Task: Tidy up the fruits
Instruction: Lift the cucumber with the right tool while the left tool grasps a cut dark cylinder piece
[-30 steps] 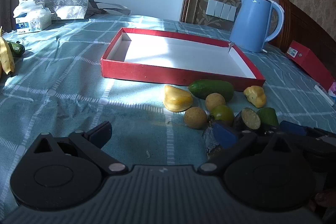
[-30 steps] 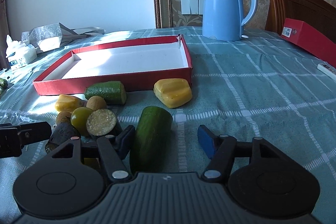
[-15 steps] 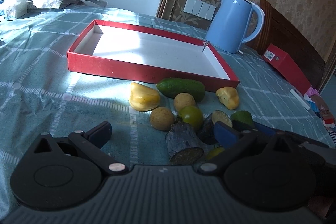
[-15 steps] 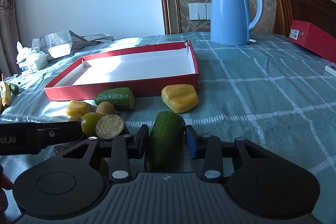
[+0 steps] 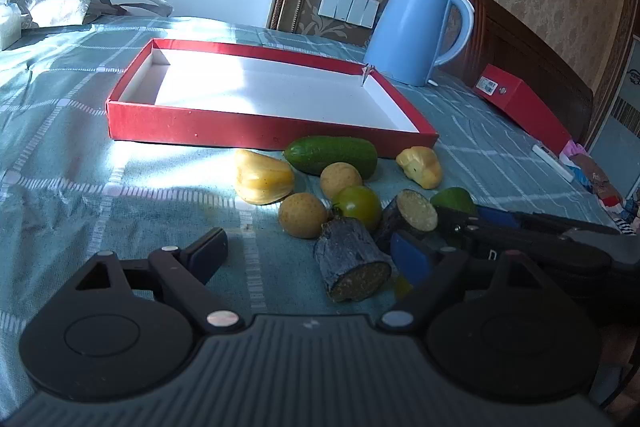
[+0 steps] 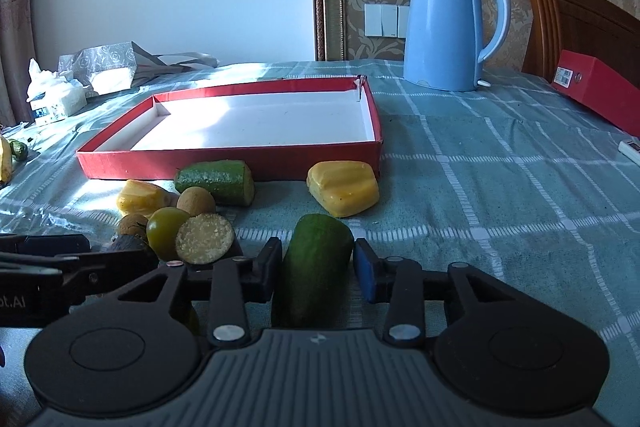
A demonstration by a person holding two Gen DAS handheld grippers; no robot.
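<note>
The worktop (image 6: 500, 163) carries a red tray (image 6: 224, 159), its white floor bare. Fruit lies just in front of the tray. The right gripper (image 6: 314, 267) has its fingers clamped on a cucumber piece (image 6: 316, 259) lying on the cloth. The left gripper (image 5: 312, 253) has just been narrowing but stands wide around a dark stub (image 5: 348, 259), not pressing it.

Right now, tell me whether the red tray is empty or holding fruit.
Empty: the red tray shows only its bare white floor; every fruit lies outside on the tablecloth.
</note>
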